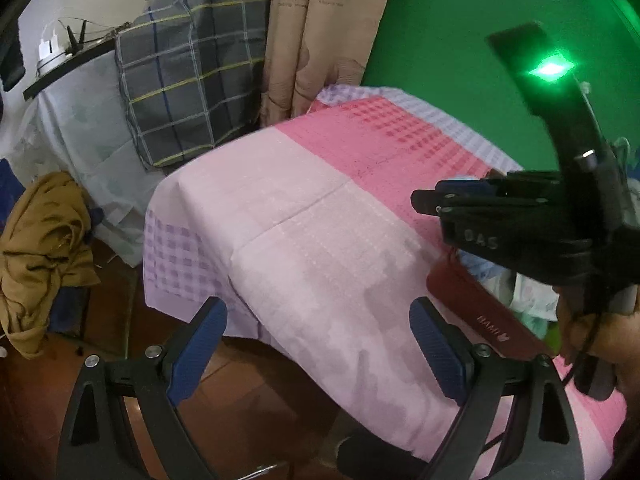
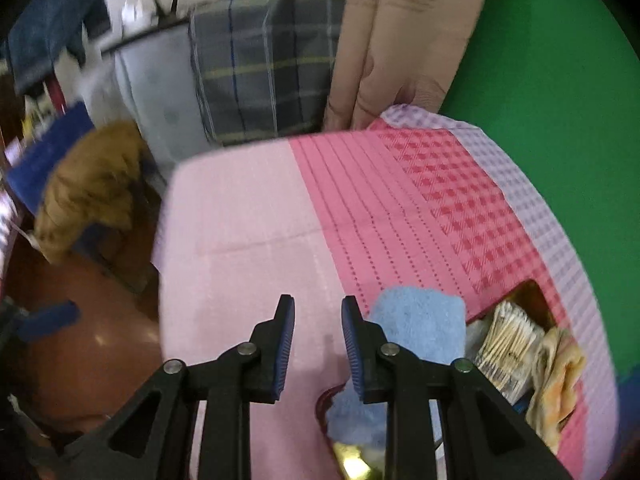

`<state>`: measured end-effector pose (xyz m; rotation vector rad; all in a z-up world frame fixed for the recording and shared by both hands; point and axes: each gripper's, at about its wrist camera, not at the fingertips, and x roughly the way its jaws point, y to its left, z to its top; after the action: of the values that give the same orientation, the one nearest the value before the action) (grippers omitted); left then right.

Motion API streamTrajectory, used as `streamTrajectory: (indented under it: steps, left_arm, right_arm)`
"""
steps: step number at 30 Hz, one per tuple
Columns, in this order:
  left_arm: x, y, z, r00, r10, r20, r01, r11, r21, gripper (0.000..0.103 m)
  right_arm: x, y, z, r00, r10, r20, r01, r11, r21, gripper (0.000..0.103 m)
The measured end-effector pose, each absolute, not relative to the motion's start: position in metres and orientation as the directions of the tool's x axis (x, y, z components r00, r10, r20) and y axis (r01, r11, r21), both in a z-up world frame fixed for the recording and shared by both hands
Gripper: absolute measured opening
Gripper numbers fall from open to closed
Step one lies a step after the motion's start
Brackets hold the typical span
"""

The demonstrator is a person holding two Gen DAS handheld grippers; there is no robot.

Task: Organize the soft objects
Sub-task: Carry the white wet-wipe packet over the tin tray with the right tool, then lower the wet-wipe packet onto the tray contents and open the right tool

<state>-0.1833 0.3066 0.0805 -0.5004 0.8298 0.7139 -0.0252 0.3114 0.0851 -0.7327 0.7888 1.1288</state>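
Behind the table hangs a green backdrop (image 1: 460, 20), and the pink and lilac checked tablecloth (image 1: 320, 220) covers the table. Over its near left corner the left gripper (image 1: 318, 344) stands wide apart with nothing between its blue pads. The right gripper (image 2: 318, 344) is narrowed, not fully closed, and grasps nothing; just right of it the fluffy light-blue cloth (image 2: 416, 328) lies at the near right, beside a dark red box (image 1: 480, 312).

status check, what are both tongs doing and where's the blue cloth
Left tongs wide open, empty, over the pink tablecloth. Right tongs narrow gap, nothing between. Blue cloth lies just right of them. Nothing in the way.
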Motion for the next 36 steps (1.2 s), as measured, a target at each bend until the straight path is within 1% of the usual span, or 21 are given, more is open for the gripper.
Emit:
streamTrajectory:
  steps: [2,3,6,8,10,12,14,15,16,18,20,25,29,32,33,35,36]
  left_arm:
    - [-0.181,0.309,0.077,0.468,0.35,-0.812,-0.733,0.667,-0.136,0.09]
    - [-0.182,0.31,0.076,0.466,0.349,-0.813,-0.734,0.665,-0.136,0.09]
    - [-0.182,0.312,0.076,0.471,0.343,-0.812,-0.735,0.662,-0.147,0.09]
    - [-0.181,0.311,0.076,0.473,0.338,-0.814,-0.733,0.663,-0.151,0.09]
    - [-0.178,0.308,0.073,0.468,0.328,-0.821,-0.724,0.674,-0.143,0.09]
    - [-0.173,0.304,0.07,0.458,0.321,-0.829,-0.713,0.69,-0.127,0.09]
    - [-0.167,0.298,0.068,0.446,0.319,-0.836,-0.697,0.71,-0.101,0.09]
    - [-0.164,0.294,0.067,0.439,0.326,-0.837,-0.688,0.721,-0.08,0.09]
    - [-0.162,0.292,0.067,0.435,0.335,-0.836,-0.684,0.727,-0.065,0.09]
    - [-0.161,0.288,0.069,0.435,0.357,-0.827,-0.679,0.733,-0.041,0.09]
    - [-0.16,0.287,0.07,0.435,0.367,-0.822,-0.677,0.735,-0.03,0.09]
    - [-0.156,0.285,0.068,0.445,0.351,-0.824,-0.658,0.752,-0.036,0.09]
    - [-0.153,0.273,0.071,0.478,0.337,-0.811,-0.61,0.792,-0.031,0.09]
    - [-0.147,0.261,0.073,0.514,0.309,-0.8,-0.552,0.833,-0.032,0.09]
    - [-0.145,0.256,0.075,0.526,0.308,-0.793,-0.534,0.845,-0.027,0.09]
    - [-0.143,0.251,0.079,0.555,0.308,-0.773,-0.511,0.859,-0.025,0.09]
    - [-0.142,0.248,0.081,0.575,0.306,-0.759,-0.498,0.867,-0.027,0.091]
  right_arm:
    - [-0.023,0.311,0.079,0.277,0.454,-0.847,-0.948,0.272,-0.164,0.025]
    - [-0.02,0.308,0.077,0.296,0.445,-0.846,-0.941,0.286,-0.179,0.023]
    - [0.005,0.286,0.079,0.333,0.44,-0.834,-0.909,0.386,-0.159,0.023]
    - [0.021,0.266,0.08,0.344,0.441,-0.829,-0.881,0.457,-0.123,0.023]
    - [0.04,0.242,0.079,0.324,0.453,-0.831,-0.85,0.524,-0.046,0.024]
    - [0.053,0.224,0.072,0.285,0.466,-0.837,-0.828,0.559,0.029,0.026]
    - [0.06,0.219,0.052,0.206,0.454,-0.867,-0.817,0.567,0.102,0.026]
    - [0.06,0.219,0.048,0.205,0.458,-0.865,-0.817,0.567,0.107,0.027]
    - [0.057,0.218,0.049,0.212,0.466,-0.859,-0.816,0.568,0.107,0.029]
    - [0.056,0.217,0.054,0.212,0.493,-0.844,-0.812,0.569,0.128,0.029]
    - [0.051,0.213,0.061,0.245,0.499,-0.831,-0.811,0.575,0.106,0.03]
    - [0.041,0.183,0.083,0.289,0.57,-0.769,-0.797,0.589,0.137,0.033]
    - [0.036,0.15,0.096,0.304,0.626,-0.718,-0.769,0.606,0.204,0.033]
    - [0.014,0.12,0.103,0.37,0.636,-0.677,-0.744,0.639,0.194,0.034]
    - [0.003,0.109,0.104,0.402,0.628,-0.666,-0.733,0.656,0.176,0.035]
    - [-0.015,0.088,0.104,0.463,0.602,-0.651,-0.702,0.698,0.146,0.045]
    - [-0.024,0.077,0.102,0.492,0.586,-0.644,-0.68,0.72,0.135,0.046]
